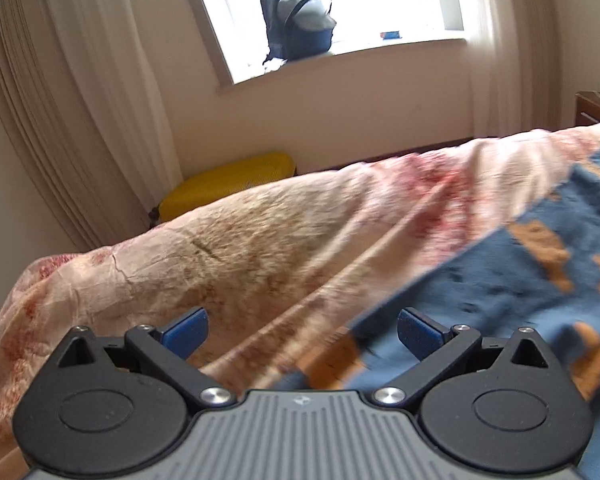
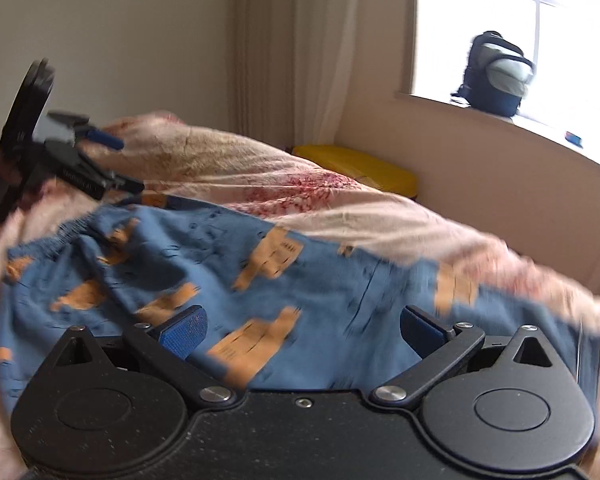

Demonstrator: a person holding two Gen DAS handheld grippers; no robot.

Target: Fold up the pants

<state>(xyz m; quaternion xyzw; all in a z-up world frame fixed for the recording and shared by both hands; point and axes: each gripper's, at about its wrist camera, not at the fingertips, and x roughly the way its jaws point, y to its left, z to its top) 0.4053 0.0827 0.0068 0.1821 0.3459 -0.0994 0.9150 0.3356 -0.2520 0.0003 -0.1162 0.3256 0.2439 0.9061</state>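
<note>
A bed [image 2: 228, 160] covered by a cream blanket [image 1: 236, 248] with faded red blotches fills both views, set against a beige wall with long pale curtains [image 1: 88, 120]. Blue pants [image 2: 204, 264] patterned with orange shapes lie crumpled on the blanket, their gathered waistband toward the left in the right wrist view. A bright window [image 1: 340, 8] has a dark blue backpack [image 1: 300, 24] sitting on its sill. A yellow case [image 1: 228, 184] lies on the floor beyond the bed, near the wall. The left hand-held gripper [image 1: 302, 330] hovers over the edge of the pants, its blue-padded fingers spread wide and holding nothing. The right hand-held gripper [image 2: 300, 330] is above the middle of the pants, also spread wide and empty. Both views are blurred
</note>
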